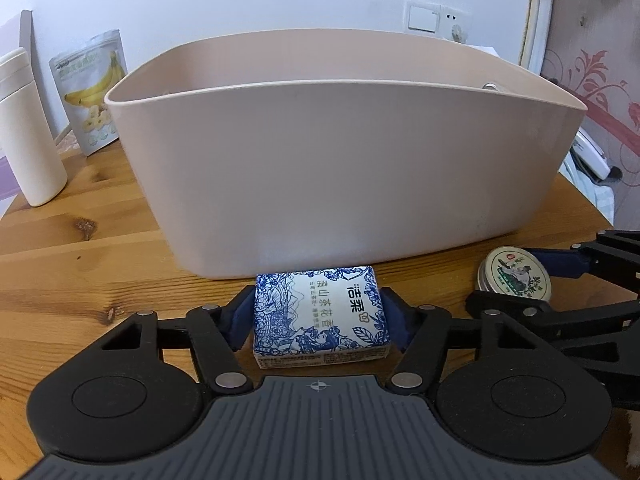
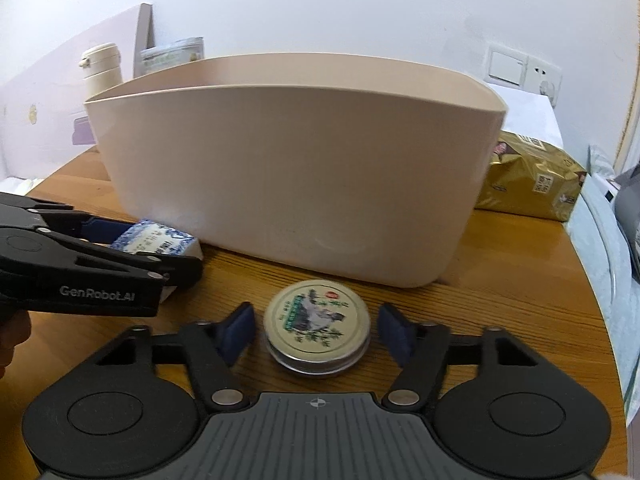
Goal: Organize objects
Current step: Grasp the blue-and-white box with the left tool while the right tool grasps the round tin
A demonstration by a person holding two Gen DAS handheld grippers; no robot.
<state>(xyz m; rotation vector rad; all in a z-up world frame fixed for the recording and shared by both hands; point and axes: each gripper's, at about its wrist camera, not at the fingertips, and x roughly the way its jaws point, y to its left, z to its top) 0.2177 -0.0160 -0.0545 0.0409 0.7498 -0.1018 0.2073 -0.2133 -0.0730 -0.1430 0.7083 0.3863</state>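
Meanwhile, both items on table [image 1: 100, 248] before beige bin [image 1: 340, 168], none binned. Left gripper [image 1: 320, 320] jaws pinching blue-white tissue pack [image 1: 320, 316]; right gripper [image 2: 316, 332] jaws spread around round tin [image 2: 316, 322], not touching. Lifts remain.

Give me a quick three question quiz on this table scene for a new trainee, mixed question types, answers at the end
1. True or false: the left hand-held gripper is shut on the tissue pack.
2. Multiple choice: the round tin lies A) inside the bin, B) on the table between the open pads of the right hand-held gripper, C) on top of the tissue pack.
3. Fill in: the gold bag sits to the ____ of the bin in the right wrist view.

Key: 1 true; 2 B; 3 right.
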